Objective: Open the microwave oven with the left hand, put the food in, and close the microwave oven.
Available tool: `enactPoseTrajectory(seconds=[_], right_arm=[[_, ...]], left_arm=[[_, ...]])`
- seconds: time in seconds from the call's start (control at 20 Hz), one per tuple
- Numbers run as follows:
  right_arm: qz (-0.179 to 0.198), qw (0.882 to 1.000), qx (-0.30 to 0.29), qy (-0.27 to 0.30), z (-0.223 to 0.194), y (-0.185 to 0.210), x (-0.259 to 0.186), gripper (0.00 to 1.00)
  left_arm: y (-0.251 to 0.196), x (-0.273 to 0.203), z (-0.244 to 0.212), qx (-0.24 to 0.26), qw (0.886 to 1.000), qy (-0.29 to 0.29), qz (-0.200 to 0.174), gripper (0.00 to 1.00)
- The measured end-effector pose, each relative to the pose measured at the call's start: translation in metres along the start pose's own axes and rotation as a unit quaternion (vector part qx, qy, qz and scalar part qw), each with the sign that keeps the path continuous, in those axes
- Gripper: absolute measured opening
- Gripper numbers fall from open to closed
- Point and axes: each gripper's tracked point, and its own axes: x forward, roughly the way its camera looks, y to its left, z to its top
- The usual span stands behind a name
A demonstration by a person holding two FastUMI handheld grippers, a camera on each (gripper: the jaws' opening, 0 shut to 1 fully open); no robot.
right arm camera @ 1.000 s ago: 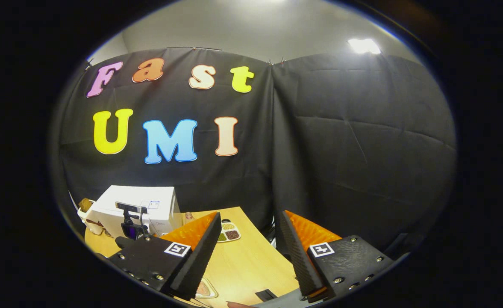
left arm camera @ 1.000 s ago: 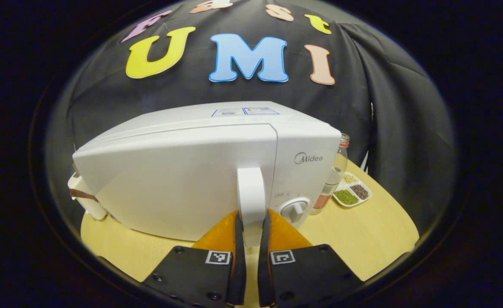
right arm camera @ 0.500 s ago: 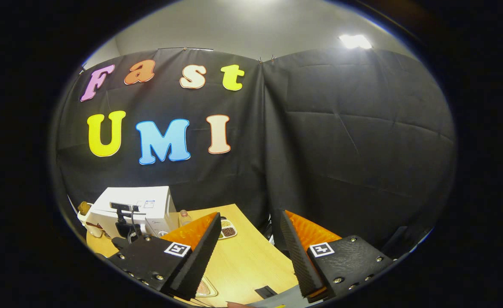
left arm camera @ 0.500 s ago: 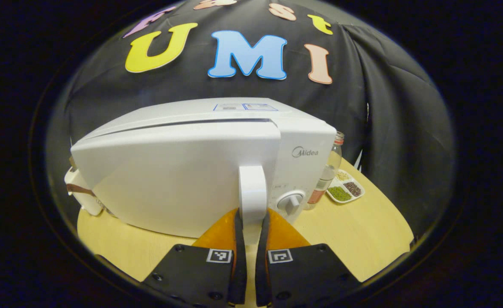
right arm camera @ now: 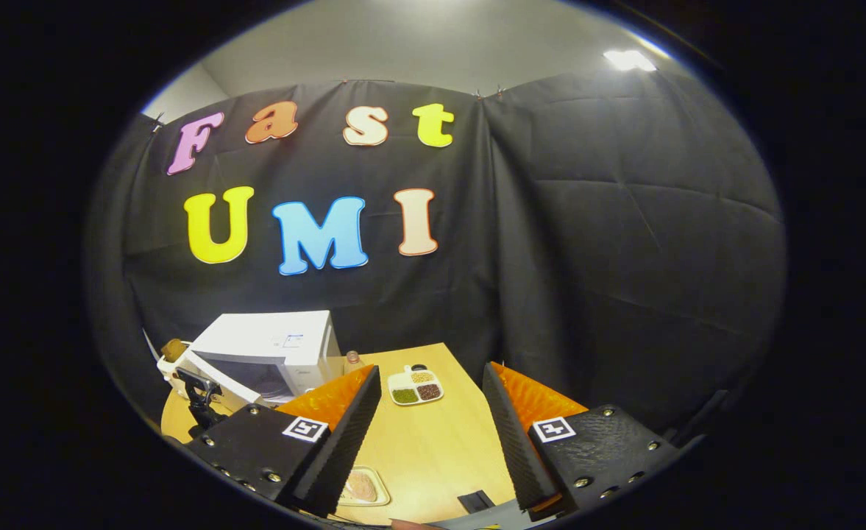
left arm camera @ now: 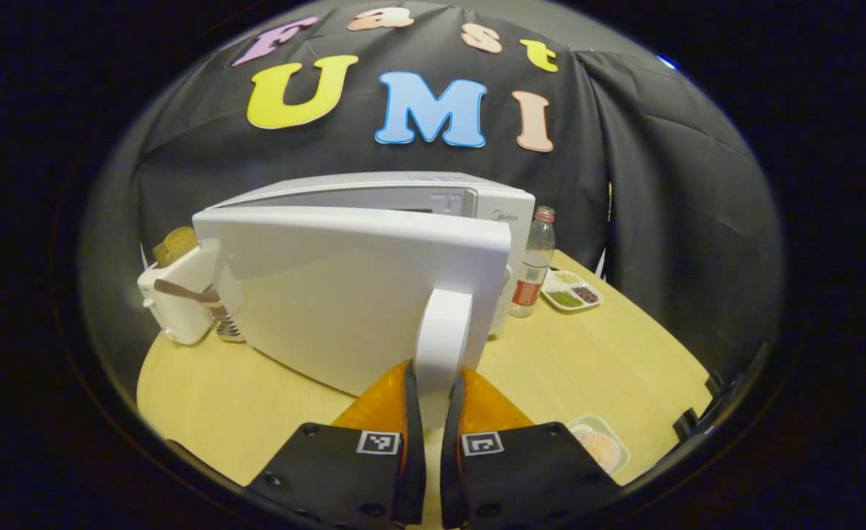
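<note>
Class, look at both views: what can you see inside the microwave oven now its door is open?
Through the gap, the microwave oven shows a shadowed cavity; its contents cannot be made out. The door hides the rest.

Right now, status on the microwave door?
Left gripper shut on door handle; door swung partly open. Right gripper open, empty, above the table. Food dish waiting on table.

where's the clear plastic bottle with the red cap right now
In the left gripper view the clear plastic bottle with the red cap stands upright on the round wooden table, right of the white microwave oven, beside the white divided dish of grains.
</note>
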Motion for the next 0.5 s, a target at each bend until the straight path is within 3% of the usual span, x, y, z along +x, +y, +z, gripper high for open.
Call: enactPoseTrajectory(seconds=[0.1,0.25,0.5], right_arm=[[0.026,1.000,-0.005,0.000,-0.002,0.002,-0.008,0.89],[0.062,0.998,-0.003,0.013,-0.021,0.001,-0.022,0.86],[0.120,0.992,0.018,0.047,-0.059,0.006,-0.033,0.86]], left_arm=[[0.015,-0.023,-0.016,-0.004,1.000,0.011,0.018,0.21],[0.040,-0.052,-0.036,-0.029,0.998,0.030,0.050,0.23],[0.087,-0.095,-0.087,-0.069,0.987,0.100,0.106,0.31]])
